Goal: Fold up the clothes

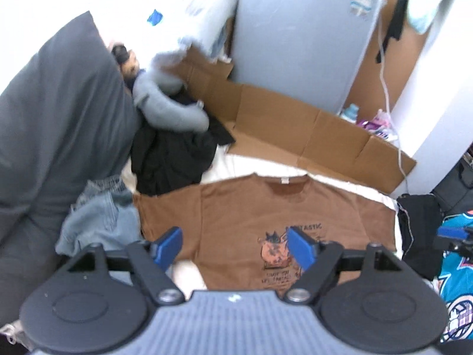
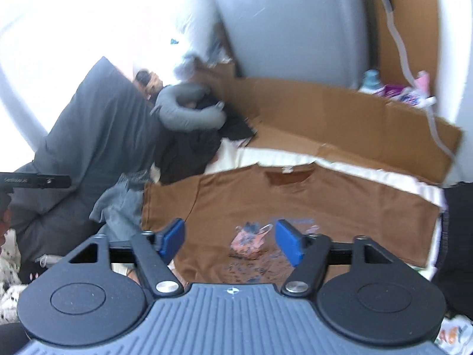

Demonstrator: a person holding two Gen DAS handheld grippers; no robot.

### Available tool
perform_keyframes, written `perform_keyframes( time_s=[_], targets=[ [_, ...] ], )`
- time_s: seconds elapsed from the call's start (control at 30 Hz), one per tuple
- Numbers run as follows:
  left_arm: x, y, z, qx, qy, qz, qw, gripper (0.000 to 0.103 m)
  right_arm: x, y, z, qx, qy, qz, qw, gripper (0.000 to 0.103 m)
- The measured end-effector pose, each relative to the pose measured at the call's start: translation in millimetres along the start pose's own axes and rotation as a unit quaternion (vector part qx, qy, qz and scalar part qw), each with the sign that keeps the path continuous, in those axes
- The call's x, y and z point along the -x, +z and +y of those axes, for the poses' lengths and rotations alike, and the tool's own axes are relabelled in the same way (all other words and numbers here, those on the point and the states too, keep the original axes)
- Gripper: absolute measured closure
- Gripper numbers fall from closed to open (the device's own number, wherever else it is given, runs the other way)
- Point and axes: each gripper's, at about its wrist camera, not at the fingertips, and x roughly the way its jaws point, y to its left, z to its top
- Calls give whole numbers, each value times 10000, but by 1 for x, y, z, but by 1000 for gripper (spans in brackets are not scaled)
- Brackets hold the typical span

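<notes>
A brown T-shirt with a printed picture lies spread flat, front up, on a white sheet, collar toward the far side. My left gripper hovers open above its lower chest, blue pads wide apart, nothing between them. The same brown T-shirt fills the middle of the right wrist view, where my right gripper is open too, held over the print with empty jaws. Both sleeves lie stretched out sideways.
Blue jeans and a black garment pile lie left of the shirt, beside a big grey pillow and a grey neck pillow. Flattened cardboard runs along the far edge. A teal printed garment is at right.
</notes>
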Motion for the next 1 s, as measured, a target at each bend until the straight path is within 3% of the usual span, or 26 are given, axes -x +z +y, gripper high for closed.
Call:
perform_keyframes(
  time_s=[0.27,0.5,0.57,0.7,1.0],
  targets=[
    [62,1,-14,43,-82,-78,9999,14,83,-3,-24,-449,-241,-434,9978,14],
    [113,-5,-11,226,254,-340,9988,9,138,-13,-35,-650,-559,-759,9934,11],
    [122,-7,-11,246,260,-422,9985,1,152,-18,-37,-673,-674,-881,9915,10],
    [123,-7,-15,241,294,-374,9986,1,175,-28,-41,-738,-1042,-1040,9863,10],
    [102,-22,-15,47,-90,-407,9991,1,188,-46,-39,-1018,-2014,-1292,9656,10]
  ],
)
